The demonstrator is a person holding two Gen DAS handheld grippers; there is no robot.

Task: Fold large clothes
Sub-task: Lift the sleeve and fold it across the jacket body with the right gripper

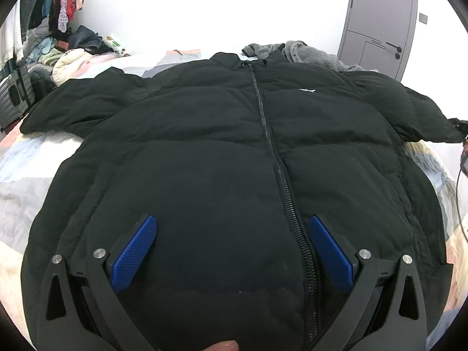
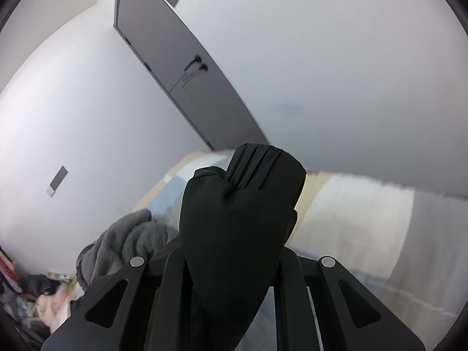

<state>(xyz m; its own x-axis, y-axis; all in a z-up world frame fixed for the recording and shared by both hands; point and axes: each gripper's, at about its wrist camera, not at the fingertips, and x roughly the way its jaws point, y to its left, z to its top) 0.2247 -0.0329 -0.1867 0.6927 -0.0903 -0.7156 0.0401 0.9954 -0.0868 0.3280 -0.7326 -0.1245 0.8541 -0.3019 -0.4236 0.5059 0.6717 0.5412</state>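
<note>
Left tongs (image 1: 231, 248) spread over jacket (image 1: 234, 146); right tongs (image 2: 234, 266) pinch its sleeve cuff (image 2: 248, 193)

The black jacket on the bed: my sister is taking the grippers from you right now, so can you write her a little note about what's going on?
Left gripper: open, hovering over the lower front of the black jacket, holding nothing.
Right gripper: shut on the sleeve cuff, lifted up toward the wall and grey door.
The jacket lies front up, zipped, spread across the bed, both sleeves out to the sides.
Done: laid flat, one cuff picked up.
Left: probably bring that sleeve in over the chest, then the other sleeve, then fold the body.
</note>
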